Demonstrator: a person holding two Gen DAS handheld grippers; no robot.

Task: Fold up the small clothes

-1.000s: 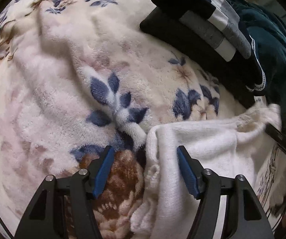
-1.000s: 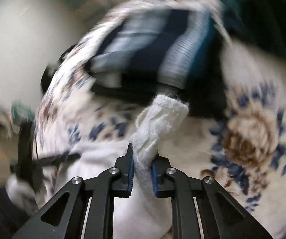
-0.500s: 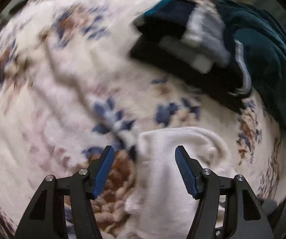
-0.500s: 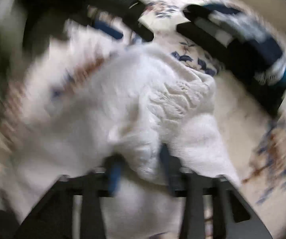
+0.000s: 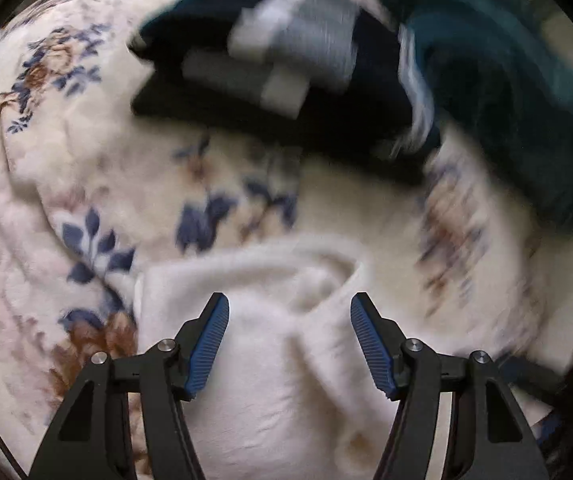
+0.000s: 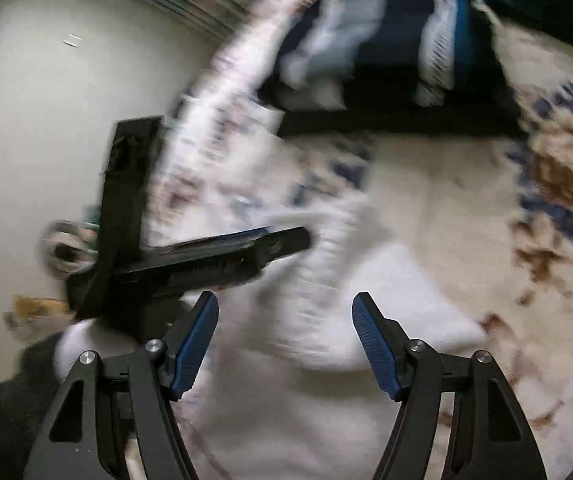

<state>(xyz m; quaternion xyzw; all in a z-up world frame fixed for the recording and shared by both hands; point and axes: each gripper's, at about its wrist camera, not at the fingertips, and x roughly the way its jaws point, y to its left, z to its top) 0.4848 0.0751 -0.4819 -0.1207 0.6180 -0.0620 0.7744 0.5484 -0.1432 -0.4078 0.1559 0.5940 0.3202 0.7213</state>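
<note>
1. Jaws of both grippers are standing wide apart and gripping nothing; blue ribbed pads are facing each other across an empty gap.
2. Left gripper [image 5: 289, 342] is hovering over the white knitted garment [image 5: 278, 380], which is lying bunched on the floral fleece blanket [image 5: 46, 184] directly under and ahead of the jaws.
3. Right gripper [image 6: 285, 344] is hovering over the same white knitted garment [image 6: 326, 380]; a ribbed edge of it is running between the jaws and away from the camera.
4. Left gripper is appearing in the right wrist view as a black body [image 6: 190, 256] at the left, its tip reaching over the garment's edge.
5. Folded striped garment [image 5: 286, 48], in navy, grey and white, is resting on a folded black garment [image 5: 246, 120] at the far side of the blanket, well apart from the white one.
6. Dark teal fabric [image 5: 506, 100] is lying just beside that stack, blurred.
</note>
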